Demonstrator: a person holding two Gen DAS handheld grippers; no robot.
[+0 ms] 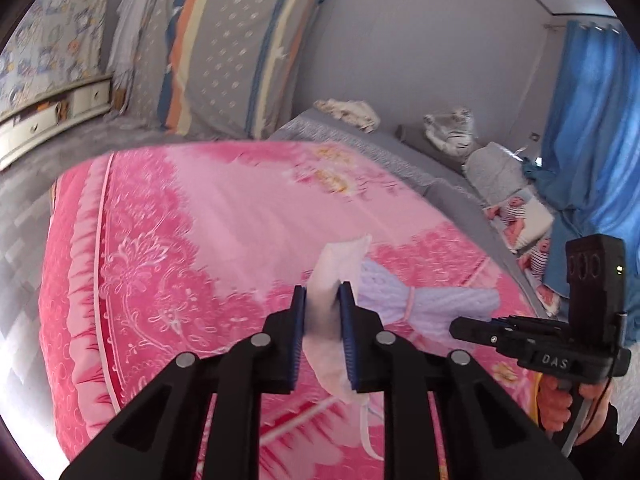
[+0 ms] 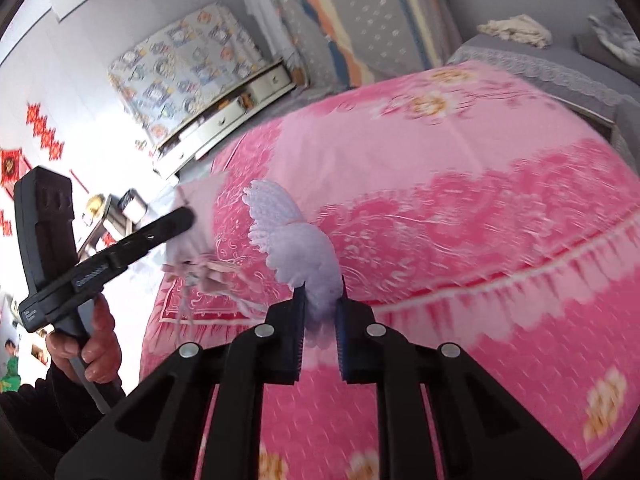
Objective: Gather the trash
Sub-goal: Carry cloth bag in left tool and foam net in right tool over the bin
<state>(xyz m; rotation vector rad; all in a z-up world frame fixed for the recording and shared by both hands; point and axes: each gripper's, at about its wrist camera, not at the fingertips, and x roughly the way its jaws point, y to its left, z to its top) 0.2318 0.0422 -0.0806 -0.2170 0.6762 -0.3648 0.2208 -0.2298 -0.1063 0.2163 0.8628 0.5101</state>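
A: Two pickups at once here. The left gripper is pinching a white mask, pads pressed on its middle, the ear loop dangling below

B: And the right gripper is clamping a lilac tuft, a tied bundle of yarn by the look of it, fanning out above the jaws

A: Both pieces are hanging clear of the pink quilt, I'd say. Gripping them mid-body is keeping them from slipping out

B: Probably why the grippers are angling down too, so the loose ends are trailing away from the fingers

A: Room to move? The quilt top is lying open ahead, its fringed edge dropping to the floor on the left in the left view

B: Tighter on the far side, with cushions leaning on the wall and a grey sofa butting the quilt. No bin is showing in either view, so where the trash is heading I can't tell
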